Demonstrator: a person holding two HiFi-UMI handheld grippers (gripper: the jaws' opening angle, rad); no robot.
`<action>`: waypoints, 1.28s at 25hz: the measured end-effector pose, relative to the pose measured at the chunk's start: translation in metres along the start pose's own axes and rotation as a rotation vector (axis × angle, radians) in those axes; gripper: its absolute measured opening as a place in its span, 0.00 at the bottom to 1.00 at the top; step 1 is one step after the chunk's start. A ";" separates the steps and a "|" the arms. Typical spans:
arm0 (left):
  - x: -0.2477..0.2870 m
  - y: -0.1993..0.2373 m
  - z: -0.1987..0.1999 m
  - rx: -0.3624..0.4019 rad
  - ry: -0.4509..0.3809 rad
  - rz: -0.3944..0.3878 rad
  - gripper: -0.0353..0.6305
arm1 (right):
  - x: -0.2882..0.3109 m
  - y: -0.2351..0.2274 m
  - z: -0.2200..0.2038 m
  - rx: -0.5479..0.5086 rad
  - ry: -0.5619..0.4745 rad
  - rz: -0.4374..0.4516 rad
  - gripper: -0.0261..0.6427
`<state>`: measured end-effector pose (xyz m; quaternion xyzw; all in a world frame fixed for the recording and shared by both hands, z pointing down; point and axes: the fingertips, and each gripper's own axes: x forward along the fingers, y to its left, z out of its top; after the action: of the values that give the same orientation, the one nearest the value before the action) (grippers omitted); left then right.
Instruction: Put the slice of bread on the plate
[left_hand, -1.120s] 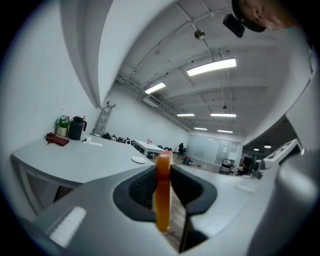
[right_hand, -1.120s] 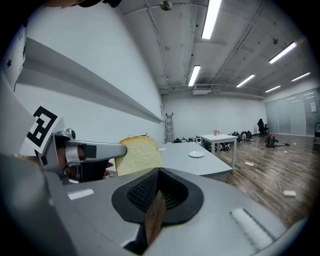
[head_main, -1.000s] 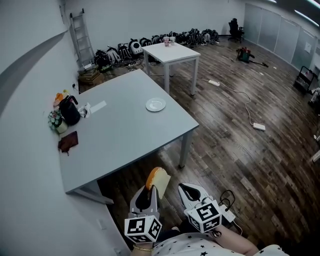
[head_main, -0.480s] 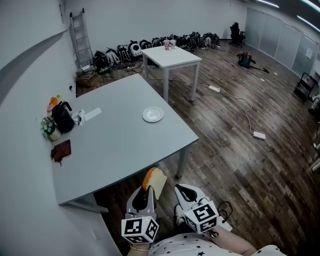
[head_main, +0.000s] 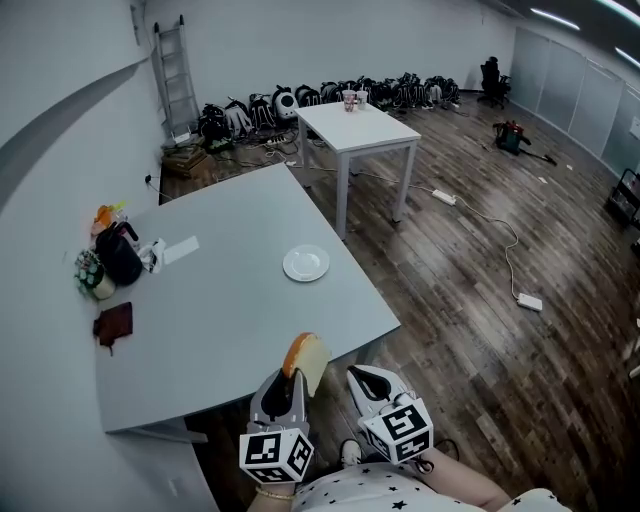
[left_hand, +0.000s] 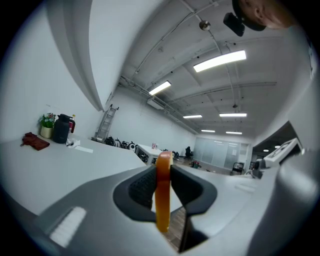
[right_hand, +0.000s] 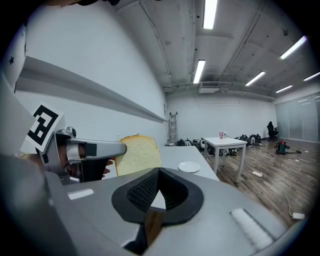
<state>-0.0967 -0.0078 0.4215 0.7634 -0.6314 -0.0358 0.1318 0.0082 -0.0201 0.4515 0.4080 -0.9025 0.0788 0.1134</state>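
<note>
The left gripper (head_main: 288, 382) is clamped on the slice of bread (head_main: 306, 360). Its black ribbed pads press the two flat faces, and the slice stands on edge between them. The bread is pale and spongy, with a rounded top and a smooth orange-brown crust. It is held in the air at the near edge of the grey table (head_main: 210, 330), not touching the matte, flat, square-cornered top.

The right gripper (head_main: 372, 380) hangs just off that same near edge, beside the left one. Its smooth grey shells taper to a point, where the ribbed pads meet with nothing between them.

The plate (head_main: 306, 264) is small, round, white and glossy. It lies flat on the table towards its right edge and well apart from the bread.

Along the table's wall side stand a black jug (head_main: 119, 256) and a little potted plant (head_main: 89, 274). A limp dark red pouch (head_main: 113, 324) lies flat next to them.

Beyond the table's far corner stands a smaller white table (head_main: 355, 126) on a dark planked wooden floor (head_main: 480, 320).
</note>
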 end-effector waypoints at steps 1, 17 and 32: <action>0.009 0.000 0.000 0.000 -0.002 0.005 0.19 | 0.006 -0.007 0.002 -0.003 -0.002 0.008 0.04; 0.106 0.007 0.007 0.014 0.016 0.061 0.19 | 0.075 -0.078 0.012 0.031 0.014 0.052 0.04; 0.223 0.060 0.013 -0.043 0.043 0.068 0.19 | 0.180 -0.139 0.030 0.024 0.055 0.055 0.04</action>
<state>-0.1119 -0.2370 0.4484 0.7392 -0.6529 -0.0283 0.1628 -0.0071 -0.2475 0.4780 0.3820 -0.9089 0.1040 0.1308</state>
